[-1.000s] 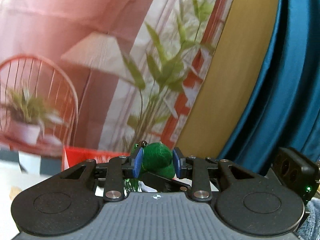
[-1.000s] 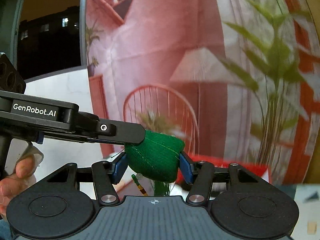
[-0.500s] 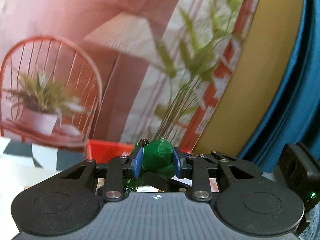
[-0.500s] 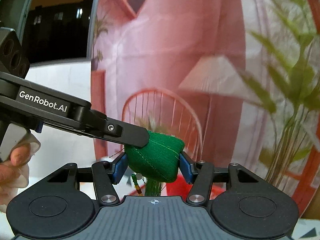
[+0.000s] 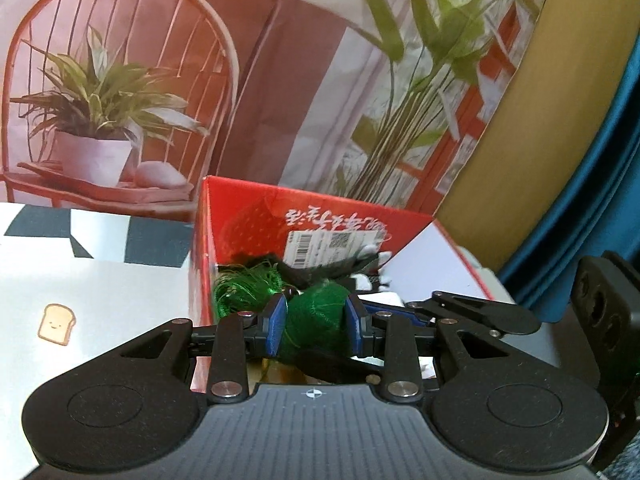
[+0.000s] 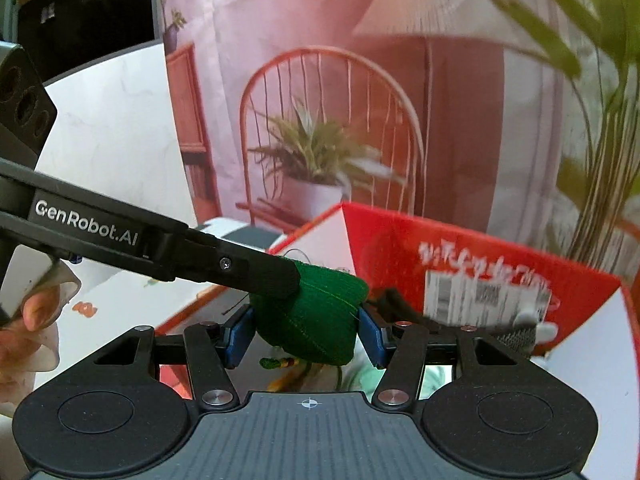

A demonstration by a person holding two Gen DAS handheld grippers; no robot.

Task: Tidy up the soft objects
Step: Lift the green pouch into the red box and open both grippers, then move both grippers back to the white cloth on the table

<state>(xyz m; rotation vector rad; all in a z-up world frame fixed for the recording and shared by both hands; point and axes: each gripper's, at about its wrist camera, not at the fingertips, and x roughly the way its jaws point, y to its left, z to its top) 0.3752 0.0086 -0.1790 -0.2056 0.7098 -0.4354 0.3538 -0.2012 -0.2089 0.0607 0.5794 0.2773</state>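
Both grippers hold one green fabric pouch [image 5: 316,320], also in the right wrist view [image 6: 312,320]. My left gripper [image 5: 316,322] is shut on it, blue pads on either side. My right gripper [image 6: 306,334] is shut on it too, and a left finger [image 6: 240,268] crosses from the left onto the pouch top. A green tassel [image 5: 244,288] trails from the pouch. The pouch hangs over the open red cardboard box [image 5: 248,208], whose far wall shows in the right wrist view [image 6: 472,256]. Dark and white soft items [image 5: 360,268] lie inside the box.
A white tabletop with a toast sticker [image 5: 56,320] lies left of the box. A printed backdrop of a chair and plant [image 5: 100,120] stands behind. A blue curtain [image 5: 600,160] hangs at the right. A hand [image 6: 28,320] holds the left gripper.
Both grippers have tilted downward with the pouch, bringing the red box and tabletop into view below. The grips on the pouch are unchanged.
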